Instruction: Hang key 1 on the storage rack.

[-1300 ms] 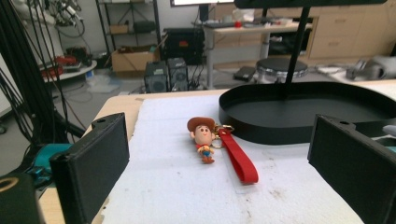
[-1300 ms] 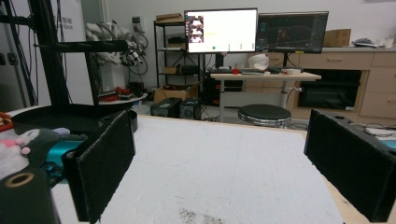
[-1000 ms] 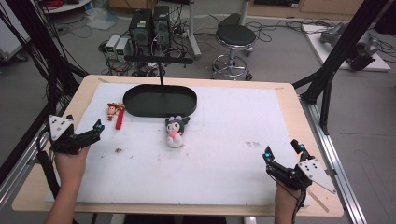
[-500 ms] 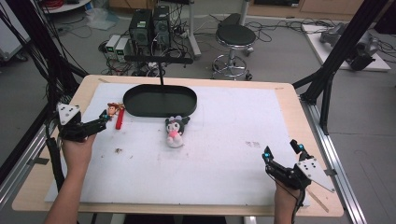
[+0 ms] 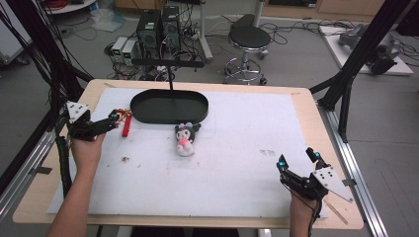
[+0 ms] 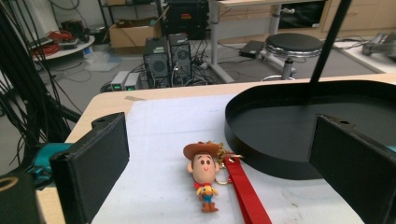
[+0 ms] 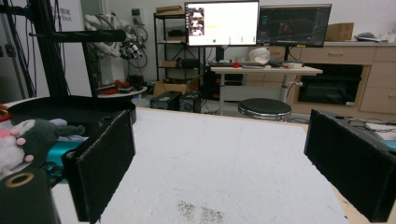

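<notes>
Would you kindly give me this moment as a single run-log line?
left gripper: open, at cowboy keychain | right gripper: open, holding nothing | plush toy: on mat beside black tray

No legible text, label, brand or number anywhere; monitor (image 7: pixel 221 22) content too small to read.

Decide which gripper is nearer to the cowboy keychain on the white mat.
Left. The left gripper sits open right beside the cowboy keychain, which lies between its jaws. The right gripper is far across the table, near the front right corner.
</notes>
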Demonstrator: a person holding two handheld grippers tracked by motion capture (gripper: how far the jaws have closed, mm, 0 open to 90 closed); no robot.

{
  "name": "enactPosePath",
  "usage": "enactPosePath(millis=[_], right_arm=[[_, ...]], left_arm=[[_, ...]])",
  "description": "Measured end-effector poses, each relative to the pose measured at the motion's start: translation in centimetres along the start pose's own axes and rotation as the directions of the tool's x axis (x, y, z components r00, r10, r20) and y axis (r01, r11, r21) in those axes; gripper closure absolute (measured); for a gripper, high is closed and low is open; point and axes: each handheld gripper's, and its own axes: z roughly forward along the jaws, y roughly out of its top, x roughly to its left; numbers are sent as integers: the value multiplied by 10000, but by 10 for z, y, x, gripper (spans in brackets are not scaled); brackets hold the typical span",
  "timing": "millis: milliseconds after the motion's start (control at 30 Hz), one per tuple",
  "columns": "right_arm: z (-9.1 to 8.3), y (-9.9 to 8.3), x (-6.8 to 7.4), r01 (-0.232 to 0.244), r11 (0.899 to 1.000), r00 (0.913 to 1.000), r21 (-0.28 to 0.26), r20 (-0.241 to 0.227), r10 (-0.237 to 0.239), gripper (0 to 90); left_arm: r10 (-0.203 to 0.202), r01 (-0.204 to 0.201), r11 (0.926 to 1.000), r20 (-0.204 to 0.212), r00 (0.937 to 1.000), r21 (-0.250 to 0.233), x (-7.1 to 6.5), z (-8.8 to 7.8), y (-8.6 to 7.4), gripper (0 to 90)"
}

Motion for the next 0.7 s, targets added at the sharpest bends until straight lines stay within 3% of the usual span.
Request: enactPosePath(millis=[200, 300, 533, 700], right_arm=[[1, -2, 0, -30, 9999, 10000, 97, 16, 30, 79], [2, -3, 1, 28, 9999, 10000, 158, -10, -28, 80], [3, -5, 1, 95, 9995, 10000, 301, -19, -94, 79], [3, -6, 0, 137, 9992, 9999, 364, 28, -138, 79]], left_arm=[[32, -20, 9980, -199, 9998, 626, 6, 15, -5, 58], [259, -240, 9972, -260, 9993, 713, 7, 21, 2, 58], [379, -349, 9946, -287, 9989, 982, 8, 41, 16, 58], [394, -341, 9911, -388, 9985, 1288, 12, 52, 16, 58]])
